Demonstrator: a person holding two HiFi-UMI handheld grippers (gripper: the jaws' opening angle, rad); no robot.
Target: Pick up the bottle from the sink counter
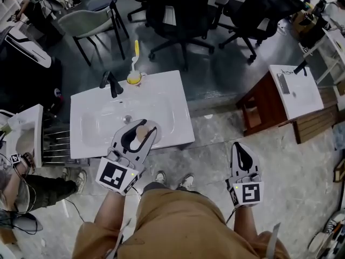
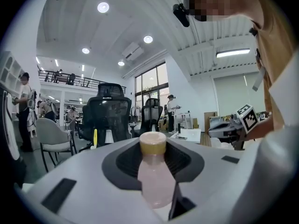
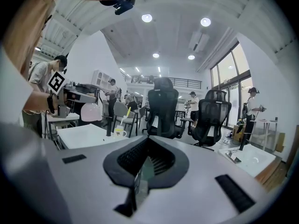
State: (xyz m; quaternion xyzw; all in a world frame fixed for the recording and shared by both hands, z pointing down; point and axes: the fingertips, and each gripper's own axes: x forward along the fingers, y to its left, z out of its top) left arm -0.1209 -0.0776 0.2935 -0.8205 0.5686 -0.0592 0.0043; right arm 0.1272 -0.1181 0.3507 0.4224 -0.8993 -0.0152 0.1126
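Note:
A pale pink bottle [image 1: 141,135] with a tan cap is held above the front edge of the white sink counter [image 1: 167,104]. My left gripper [image 1: 144,124] is shut on it. In the left gripper view the bottle [image 2: 154,176] stands between the jaws, cap pointing away. My right gripper [image 1: 242,148] hangs to the right over the floor, apart from the counter. Its jaws are shut with nothing between them [image 3: 145,158]. The right gripper view shows the bottle [image 3: 90,112] at the left, lifted above the counter [image 3: 86,135].
A black faucet [image 1: 111,83] and a cup with a yellow toothbrush [image 1: 134,77] stand at the counter's back edge. Another sink on a wooden stand [image 1: 295,93] is to the right, a third sink [image 1: 26,129] to the left. Office chairs [image 1: 178,15] stand behind.

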